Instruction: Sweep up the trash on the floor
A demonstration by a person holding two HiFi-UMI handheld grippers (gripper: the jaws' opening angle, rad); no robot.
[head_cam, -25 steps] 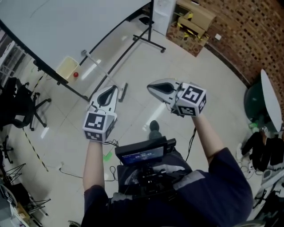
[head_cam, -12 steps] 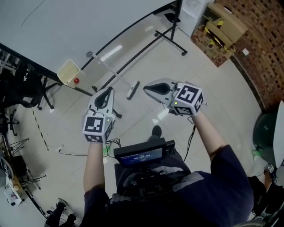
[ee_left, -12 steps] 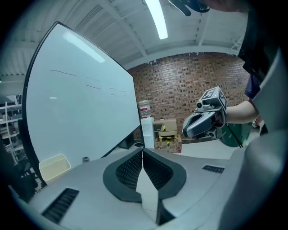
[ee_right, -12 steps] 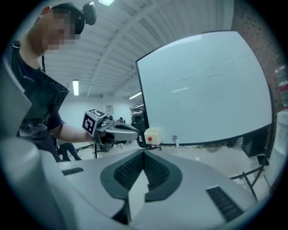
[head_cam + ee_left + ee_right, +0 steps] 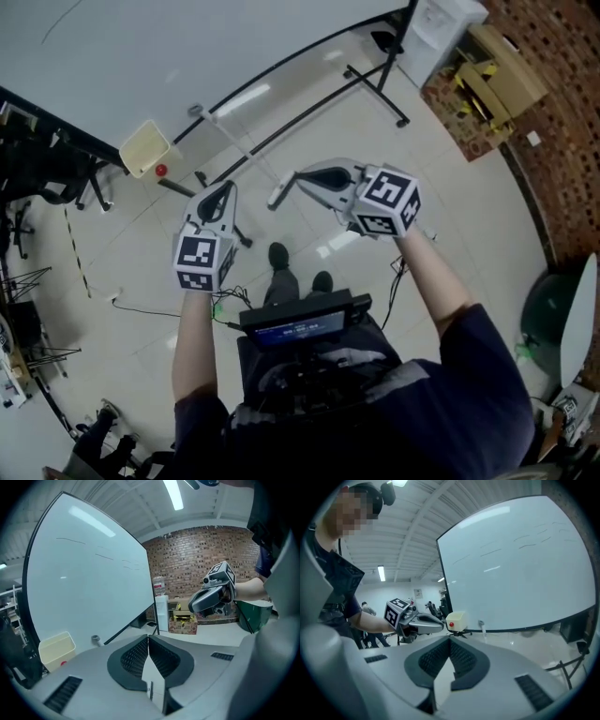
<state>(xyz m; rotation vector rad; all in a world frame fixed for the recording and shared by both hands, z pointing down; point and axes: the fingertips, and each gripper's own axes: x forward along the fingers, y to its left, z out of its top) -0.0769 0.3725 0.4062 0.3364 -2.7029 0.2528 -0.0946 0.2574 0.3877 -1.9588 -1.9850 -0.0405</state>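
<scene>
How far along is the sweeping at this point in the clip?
Done: nothing visible yet. The broom lies untouched on the floor by the whiteboard, with a cream box nearby. In hand: nothing. The left gripper and right gripper are both shut and empty, held out above the floor toward the broom. Left: picking up the broom and all the sweeping. No trash shows clearly.

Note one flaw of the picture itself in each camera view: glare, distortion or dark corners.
Head view: lamp glare streaks the glossy floor. Left gripper view: fisheye bows the whiteboard, corners black. Right gripper view: whiteboard bulges likewise, dark rim, ceiling lamp blown out.
</scene>
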